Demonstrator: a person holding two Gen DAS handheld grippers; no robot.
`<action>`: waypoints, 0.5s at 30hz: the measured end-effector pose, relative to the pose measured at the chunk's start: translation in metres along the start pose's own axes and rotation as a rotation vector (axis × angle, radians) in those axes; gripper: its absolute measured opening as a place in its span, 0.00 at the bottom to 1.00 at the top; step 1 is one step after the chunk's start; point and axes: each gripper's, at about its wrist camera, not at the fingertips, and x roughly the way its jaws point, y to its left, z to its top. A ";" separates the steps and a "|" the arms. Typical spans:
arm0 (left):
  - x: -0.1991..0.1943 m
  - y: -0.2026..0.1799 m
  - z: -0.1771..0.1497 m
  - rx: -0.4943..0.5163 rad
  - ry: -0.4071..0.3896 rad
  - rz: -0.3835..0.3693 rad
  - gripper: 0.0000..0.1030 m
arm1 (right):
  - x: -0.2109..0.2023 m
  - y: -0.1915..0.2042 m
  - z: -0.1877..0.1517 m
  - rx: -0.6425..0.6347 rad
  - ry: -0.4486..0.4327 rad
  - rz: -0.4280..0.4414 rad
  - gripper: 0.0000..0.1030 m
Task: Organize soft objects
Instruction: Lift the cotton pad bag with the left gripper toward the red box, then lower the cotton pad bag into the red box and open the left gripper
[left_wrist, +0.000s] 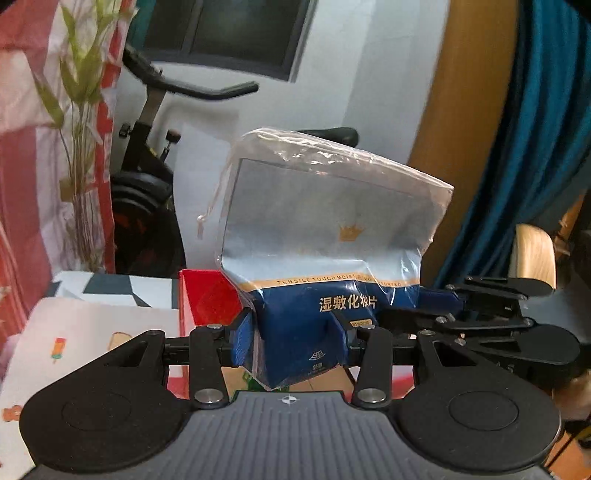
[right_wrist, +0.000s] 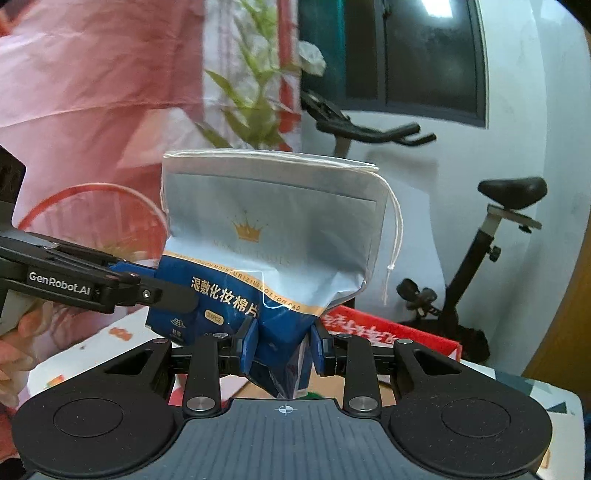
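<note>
- The pack of cotton pads (left_wrist: 332, 236), a soft blue and pale bag with a drawstring top, is held up in the air above the worktop (left_wrist: 92, 332), gripped by both claws at its lower blue part.
- The left claw (left_wrist: 295, 332) is closed on the lower edge of the pack; its blue pads press into the plastic from both sides.
- The right claw (right_wrist: 282, 345) is also closed on the pack, pinching a narrower fold of the bottom corner.
- Below and behind the pack stands a red box (right_wrist: 388, 332) that seems to be open, maybe the place for it; I cannot be sure.
- In my judgement the task is in the middle: the pack is picked up but not yet put down anywhere.
</note>
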 end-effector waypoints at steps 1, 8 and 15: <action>0.008 0.003 0.004 -0.014 0.010 -0.001 0.45 | 0.008 -0.008 0.004 -0.007 0.013 -0.004 0.27; 0.087 0.025 0.028 -0.064 0.124 -0.006 0.45 | 0.066 -0.067 0.013 -0.022 0.123 -0.046 0.27; 0.170 0.030 0.029 -0.037 0.268 0.016 0.45 | 0.135 -0.108 -0.015 0.097 0.264 -0.081 0.26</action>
